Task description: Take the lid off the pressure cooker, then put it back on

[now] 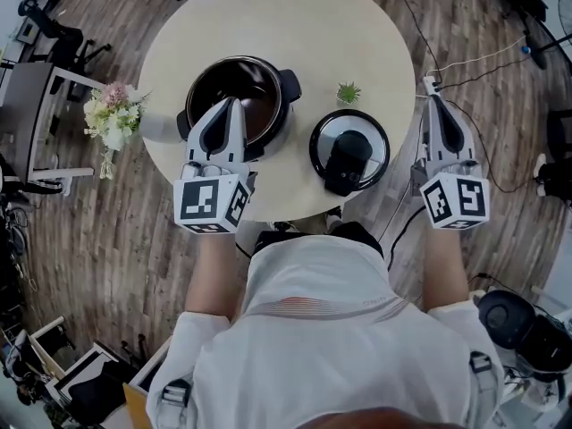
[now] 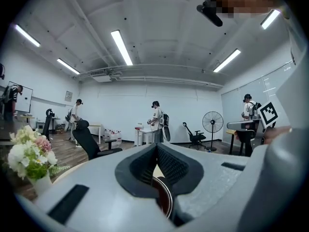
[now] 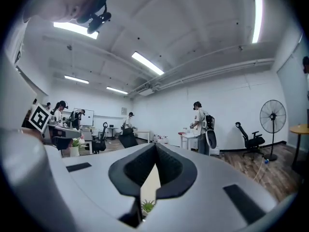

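The lid is lying on the tabletop just beside the open pressure cooker, so only refitting is remaining, while the left gripper and right gripper are hovering with fingers closed on nothing.

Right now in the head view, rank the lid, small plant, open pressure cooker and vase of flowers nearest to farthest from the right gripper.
1. Lid, just left of the right gripper.
2. Small plant, beyond the lid.
3. Pressure cooker, further left.
4. Vase of flowers, far left.
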Available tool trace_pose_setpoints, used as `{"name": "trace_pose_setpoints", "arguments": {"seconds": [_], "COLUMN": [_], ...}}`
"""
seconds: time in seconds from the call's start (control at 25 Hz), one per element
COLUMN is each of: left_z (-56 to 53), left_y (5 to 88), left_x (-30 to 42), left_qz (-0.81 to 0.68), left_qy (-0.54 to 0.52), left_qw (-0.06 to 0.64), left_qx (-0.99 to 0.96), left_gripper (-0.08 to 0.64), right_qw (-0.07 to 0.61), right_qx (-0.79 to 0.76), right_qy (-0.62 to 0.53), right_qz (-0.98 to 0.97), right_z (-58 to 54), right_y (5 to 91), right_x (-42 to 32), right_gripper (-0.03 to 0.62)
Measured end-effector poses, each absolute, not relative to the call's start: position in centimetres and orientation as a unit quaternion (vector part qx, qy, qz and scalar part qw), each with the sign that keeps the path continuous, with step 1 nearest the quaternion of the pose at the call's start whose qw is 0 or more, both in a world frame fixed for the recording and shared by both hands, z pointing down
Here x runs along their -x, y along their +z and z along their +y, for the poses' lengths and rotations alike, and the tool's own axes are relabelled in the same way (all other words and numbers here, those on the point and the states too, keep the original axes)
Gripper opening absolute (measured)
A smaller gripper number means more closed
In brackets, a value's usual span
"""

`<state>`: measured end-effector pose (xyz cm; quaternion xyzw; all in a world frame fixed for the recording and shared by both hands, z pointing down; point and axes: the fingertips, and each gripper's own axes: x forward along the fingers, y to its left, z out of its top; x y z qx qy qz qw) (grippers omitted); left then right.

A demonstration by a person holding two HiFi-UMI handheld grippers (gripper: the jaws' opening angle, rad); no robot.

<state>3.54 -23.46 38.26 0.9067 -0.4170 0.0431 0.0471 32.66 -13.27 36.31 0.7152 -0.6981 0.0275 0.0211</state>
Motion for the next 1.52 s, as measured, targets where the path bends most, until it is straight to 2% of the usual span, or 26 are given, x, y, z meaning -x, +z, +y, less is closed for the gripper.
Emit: {"name": "trace_pose_setpoints", "arguments": {"seconds": [0.32, 0.36, 0.44, 0.52, 0.6, 0.72, 0.96, 1.2, 1.52], "left_z": [-23.2, -23.1, -23.0, -22.7, -22.4, -22.2, -21.7, -21.3, -21.2], "left_y": [38.7, 38.7, 38.6, 38.5, 38.5, 38.6, 38.9, 39.7, 40.9], "left_x": [-3.5, -3.6, -3.8, -4.0, -4.2, -4.5, -4.7, -4.2, -3.0], "left_qz": [-0.416, -0.415, -0.412, -0.41, -0.409, -0.408, -0.407, -0.412, -0.427], "left_qy": [0.046, 0.045, 0.044, 0.043, 0.043, 0.042, 0.04, 0.041, 0.046], "left_qw": [0.049, 0.049, 0.049, 0.049, 0.049, 0.052, 0.061, 0.072, 0.084], "left_qx": [-0.907, -0.907, -0.909, -0.91, -0.91, -0.911, -0.91, -0.907, -0.899], "left_gripper": [0.005, 0.005, 0.005, 0.005, 0.005, 0.005, 0.005, 0.005, 0.005], "right_qw": [0.036, 0.048, 0.082, 0.124, 0.168, 0.231, 0.372, 0.471, 0.54], "right_qx": [-0.702, -0.691, -0.661, -0.629, -0.602, -0.559, -0.421, -0.343, -0.284], "right_qy": [0.027, 0.03, 0.046, 0.067, 0.09, 0.132, 0.232, 0.284, 0.294], "right_qz": [-0.71, -0.72, -0.745, -0.765, -0.775, -0.785, -0.794, -0.761, -0.736], "right_z": [-13.3, -13.6, -14.1, -14.7, -15.0, -15.1, -13.6, -12.1, -11.4], "right_y": [36.4, 36.6, 37.5, 39.0, 40.9, 44.1, 54.7, 65.0, 70.9], "right_x": [-31.8, -31.2, -29.8, -28.5, -27.7, -26.8, -23.5, -22.7, -22.1], "right_gripper": [0.003, 0.035, 0.195, 0.301, 0.357, 0.401, 0.416, 0.414, 0.413]}}
